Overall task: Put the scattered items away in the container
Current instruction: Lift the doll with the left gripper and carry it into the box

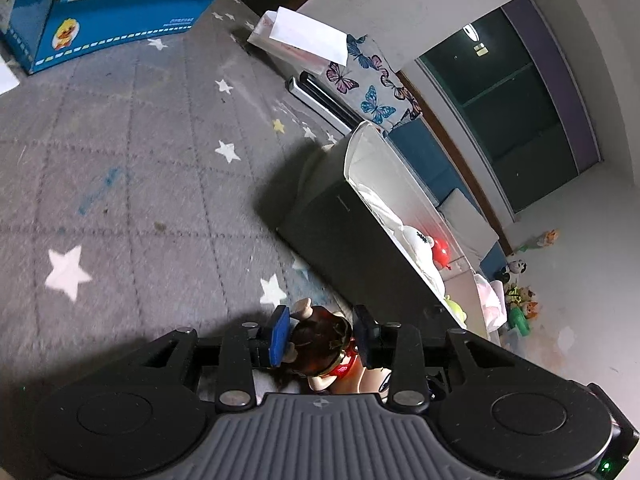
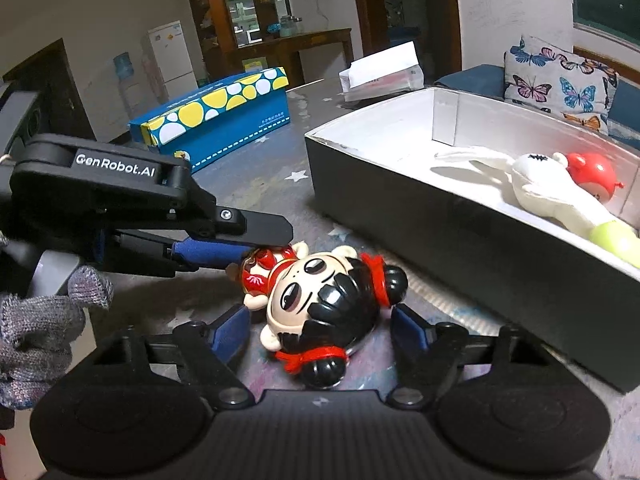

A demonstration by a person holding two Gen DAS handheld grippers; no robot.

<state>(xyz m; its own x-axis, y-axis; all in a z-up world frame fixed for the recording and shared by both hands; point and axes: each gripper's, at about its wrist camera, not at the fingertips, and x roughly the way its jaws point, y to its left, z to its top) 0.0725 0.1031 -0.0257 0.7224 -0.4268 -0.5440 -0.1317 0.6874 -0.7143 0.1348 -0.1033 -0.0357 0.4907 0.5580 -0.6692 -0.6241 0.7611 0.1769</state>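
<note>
A big-headed doll [image 2: 320, 304] in red clothes with black hair buns lies on the grey star rug. My right gripper [image 2: 320, 330] is open, its blue pads either side of the doll's head. My left gripper [image 1: 322, 334] straddles the doll's body [image 1: 320, 344]; in the right wrist view its fingers [image 2: 216, 252] reach the red torso from the left. Whether they press on it I cannot tell. The container, a black box with a white inside [image 2: 460, 208], stands to the right and holds a white plush [image 2: 548, 188] and a red toy [image 2: 596, 172].
A blue box with yellow and white spots [image 2: 216, 120] stands at the back left of the rug. A white carton [image 2: 380, 74] and a butterfly cushion [image 2: 560, 84] are behind the container. Small toys [image 1: 520, 300] lie on the floor by the wall.
</note>
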